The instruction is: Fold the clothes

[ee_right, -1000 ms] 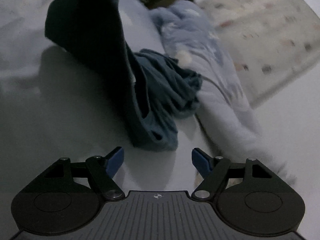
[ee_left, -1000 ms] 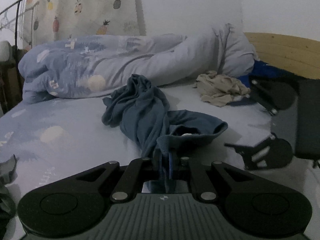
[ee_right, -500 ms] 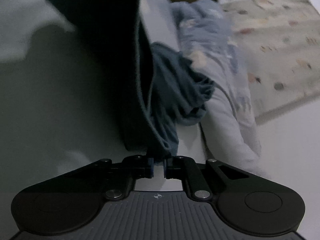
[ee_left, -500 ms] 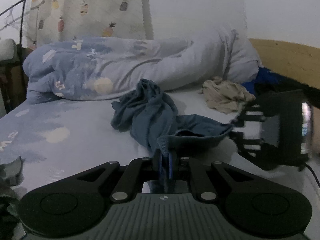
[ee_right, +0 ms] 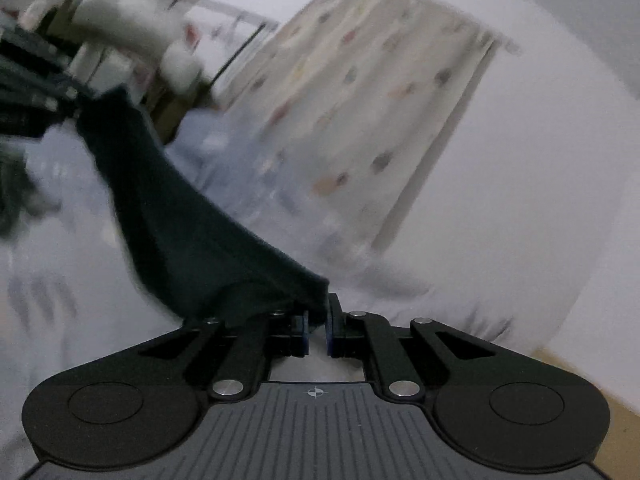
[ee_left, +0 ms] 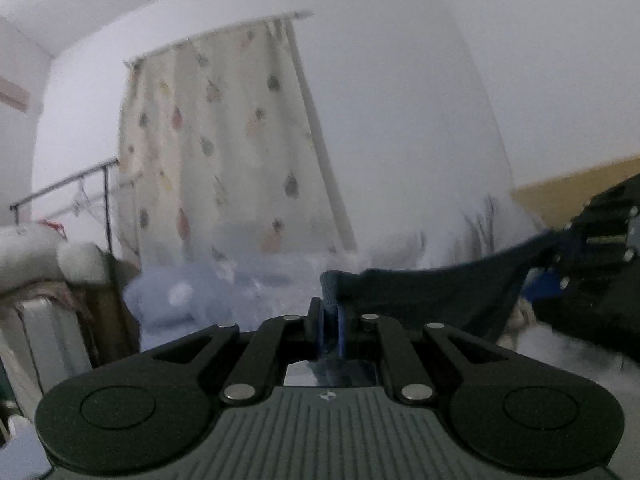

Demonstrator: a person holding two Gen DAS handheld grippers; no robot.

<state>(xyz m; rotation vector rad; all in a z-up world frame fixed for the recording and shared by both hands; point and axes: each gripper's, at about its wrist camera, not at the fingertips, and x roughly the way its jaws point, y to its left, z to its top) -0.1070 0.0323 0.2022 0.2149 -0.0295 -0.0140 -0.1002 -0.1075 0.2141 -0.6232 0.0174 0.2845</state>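
Probably a bedroom: blurred duvet (ee_left: 192, 292), pineapple-print curtain (ee_left: 224, 152).

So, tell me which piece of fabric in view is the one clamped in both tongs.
The dark blue garment, stretched taut between the left tongs and right tongs. The pale fruit-print curtain hangs untouched; the light blue duvet lies beyond it, ungripped.

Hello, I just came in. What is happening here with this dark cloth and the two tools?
A person is holding a gripper in each hand and working on folding clothes. Both the left gripper and the right gripper are shut on an edge of the same dark blue garment, which hangs stretched between them in the air. Behind it are a rumpled duvet and a curtain with a fruit print. The views are blurred, so the rest of the garment cannot be made out, and no fold is visible yet.
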